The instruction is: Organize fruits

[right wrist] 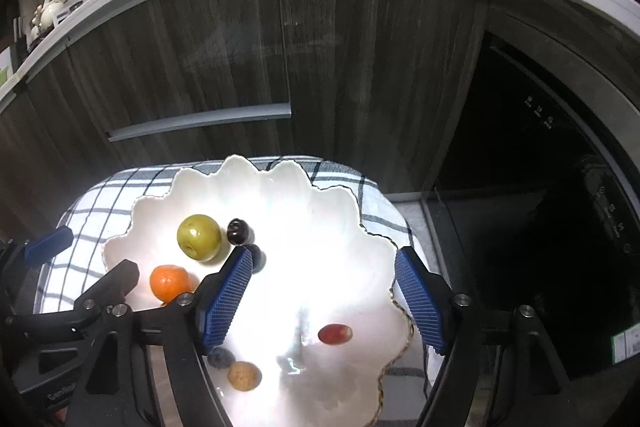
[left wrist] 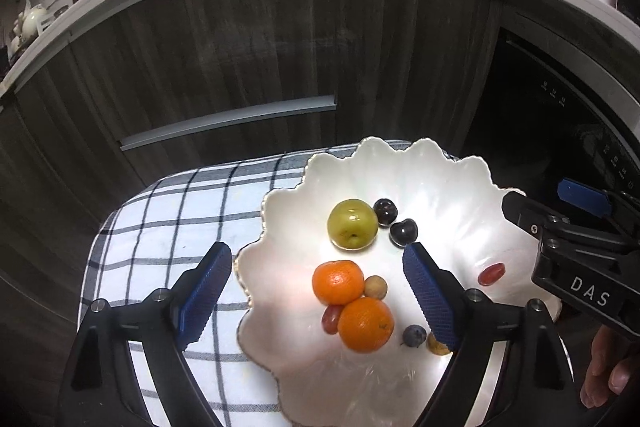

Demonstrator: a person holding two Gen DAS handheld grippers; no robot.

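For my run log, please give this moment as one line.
left tongs: open, empty | right tongs: open, empty | fruits: in white scalloped ceramic plate

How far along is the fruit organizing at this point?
Looks nearly done: the fruit in view lies on the white plate, including the green fruit, two oranges and a red grape. Nothing is in hand: left tongs and right tongs hang open above it. Only final tidying seems left.

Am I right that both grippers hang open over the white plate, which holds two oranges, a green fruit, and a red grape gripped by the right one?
Not quite. The red grape lies loose on the white plate, between the open fingers of the right gripper, as the right wrist view shows. The left gripper is open too, and the two oranges and green fruit are there.
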